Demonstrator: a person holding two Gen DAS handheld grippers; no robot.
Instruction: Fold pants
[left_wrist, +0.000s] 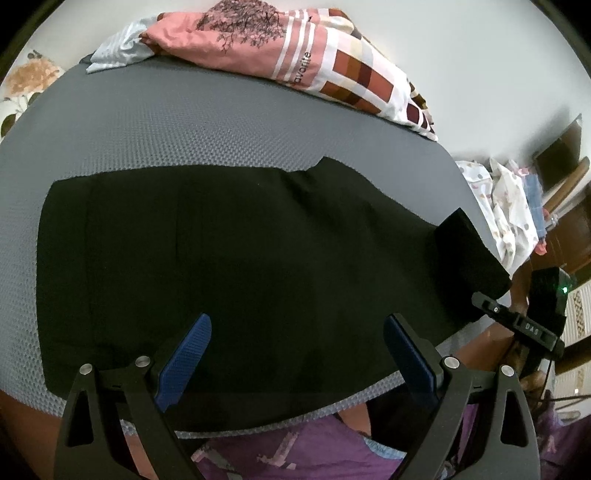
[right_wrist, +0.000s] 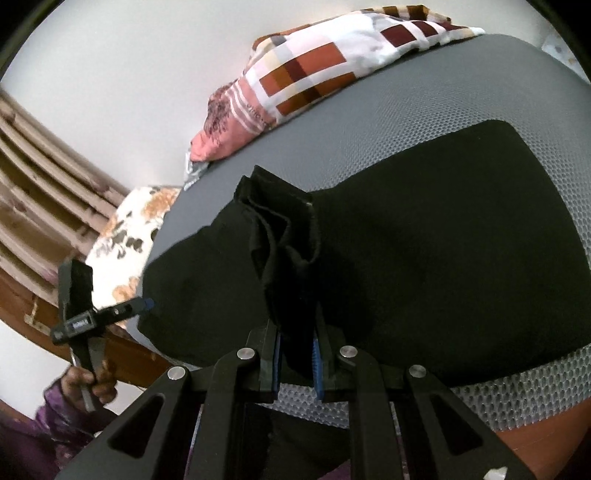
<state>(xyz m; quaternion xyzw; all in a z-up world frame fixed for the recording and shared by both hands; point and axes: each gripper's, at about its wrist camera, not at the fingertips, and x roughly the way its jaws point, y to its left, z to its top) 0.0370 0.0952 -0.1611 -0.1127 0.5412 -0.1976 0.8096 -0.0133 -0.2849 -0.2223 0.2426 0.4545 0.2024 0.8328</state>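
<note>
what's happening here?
A person is folding black fabric pants on a grey mesh mattress. The right claw is shut on a bunched end of the pants, lifted off the mattress. The left claw is open above the flat part, gripping nothing.

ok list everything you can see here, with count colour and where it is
pants: one, black, spread on the mat, one end bunched and lifted
mat: one, grey mesh, covering the bed
patterned pillow: one, pink, white and brown checks, far edge of the mat
floral pillow: one, white with orange flowers, off the mat's corner
cloth pile: one, white with spots, beyond the mat's edge
left tool: one, black with blue pads, open above the pants' near edge
right tool: one, black with blue pads, shut on the pants' bunched end
purple clothing: the person's, bottom of the left view
</note>
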